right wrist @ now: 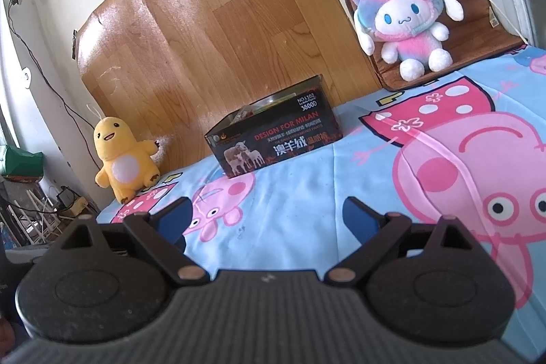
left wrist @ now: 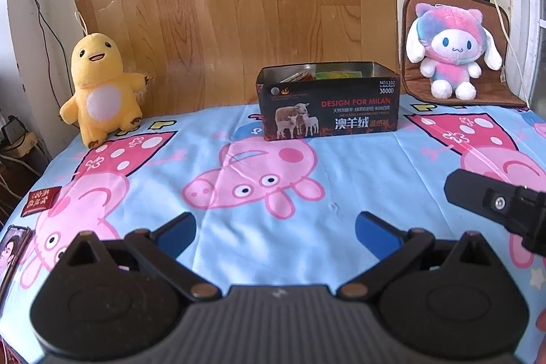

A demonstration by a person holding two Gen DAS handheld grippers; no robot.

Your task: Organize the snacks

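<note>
A dark metal box [left wrist: 329, 104] printed "DESIGN FOR MILAN" stands at the back of the bed, with snack packets [left wrist: 303, 75] showing inside. The right wrist view shows the same box [right wrist: 273, 142] ahead and slightly left. My left gripper [left wrist: 275, 232] is open low over the cartoon-pig bedspread, nothing between its blue pads [left wrist: 177, 232]. My right gripper [right wrist: 268, 219] is also open and empty. A dark red snack packet [left wrist: 40, 201] lies on the bedspread at the far left, and another packet [left wrist: 12, 253] with a portrait lies at the left edge.
A yellow plush duck [left wrist: 102, 87] sits at the back left, and a pink-and-blue plush [left wrist: 452, 55] rests on a brown cushion [left wrist: 491, 12] at the back right. A wood-pattern board [left wrist: 239, 5] leans behind the box. The other gripper's black body [left wrist: 494, 203] enters from the right.
</note>
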